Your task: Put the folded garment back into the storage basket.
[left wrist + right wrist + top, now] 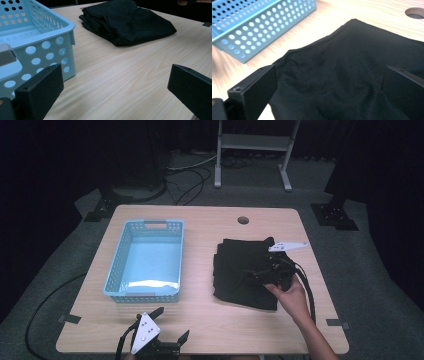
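A black folded cloth (240, 270) lies on the right half of the wooden table (200, 225). To its left stands an empty light-blue perforated basket (145, 260). My right gripper (254, 268) hovers low over the cloth, held by a hand (292, 297). In the right gripper view it (328, 95) is open, jaws wide apart, with the cloth (342, 70) spread beneath them and the basket (262, 22) beyond. My left gripper (171, 324) is open near the table's front edge. Its own view shows the gripper (115, 92) over bare wood, the basket (37, 37) close on its left and the cloth (130, 22) farther off.
A round cable hole (243, 220) sits near the table's far edge. Black tape marks (68, 318) sit at the front corners. A white stand (252, 150) and cables (185, 180) are on the floor behind the table.
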`<state>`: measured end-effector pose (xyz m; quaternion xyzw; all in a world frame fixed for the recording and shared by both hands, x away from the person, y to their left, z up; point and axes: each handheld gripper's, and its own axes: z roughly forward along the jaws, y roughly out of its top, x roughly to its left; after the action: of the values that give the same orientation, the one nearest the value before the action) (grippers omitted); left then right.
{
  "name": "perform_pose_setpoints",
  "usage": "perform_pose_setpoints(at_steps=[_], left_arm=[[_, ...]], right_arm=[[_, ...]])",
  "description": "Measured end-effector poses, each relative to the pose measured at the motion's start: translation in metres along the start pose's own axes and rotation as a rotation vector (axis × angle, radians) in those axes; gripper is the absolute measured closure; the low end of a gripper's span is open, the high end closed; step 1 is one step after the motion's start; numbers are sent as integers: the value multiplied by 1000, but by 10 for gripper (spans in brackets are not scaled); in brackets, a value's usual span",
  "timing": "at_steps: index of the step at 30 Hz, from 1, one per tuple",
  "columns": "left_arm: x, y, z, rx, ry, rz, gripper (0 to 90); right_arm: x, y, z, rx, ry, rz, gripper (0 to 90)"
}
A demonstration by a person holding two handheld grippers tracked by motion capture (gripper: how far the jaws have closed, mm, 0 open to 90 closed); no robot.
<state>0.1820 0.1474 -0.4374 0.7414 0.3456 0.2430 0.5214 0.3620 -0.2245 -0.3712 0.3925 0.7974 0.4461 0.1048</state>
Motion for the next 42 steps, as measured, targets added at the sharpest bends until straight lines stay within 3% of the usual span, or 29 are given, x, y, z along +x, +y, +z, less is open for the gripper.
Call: perform_pose_setpoints(at_steps=[5, 18, 20, 29, 37, 42], left_arm=[[-1, 0, 0, -1, -1, 2, 0], [-3, 0, 0, 1, -8, 9, 0], [-2, 0, 1, 2, -7, 8, 0], [-1, 0, 0, 1, -6, 2, 0], [-1, 0, 0, 1, -6, 1, 0], [0, -1, 1, 3, -6, 0, 0]], right_arm=[[1, 6, 5, 29, -29, -10, 5], [-4, 4, 21, 114, -21, 6, 8], [-5, 3, 23, 122, -16, 5, 48], [-15, -1, 33, 175, -56, 24, 47], [-19, -9, 44, 242, -86, 8, 75], [-16, -13, 53, 272, -121, -36, 142]])
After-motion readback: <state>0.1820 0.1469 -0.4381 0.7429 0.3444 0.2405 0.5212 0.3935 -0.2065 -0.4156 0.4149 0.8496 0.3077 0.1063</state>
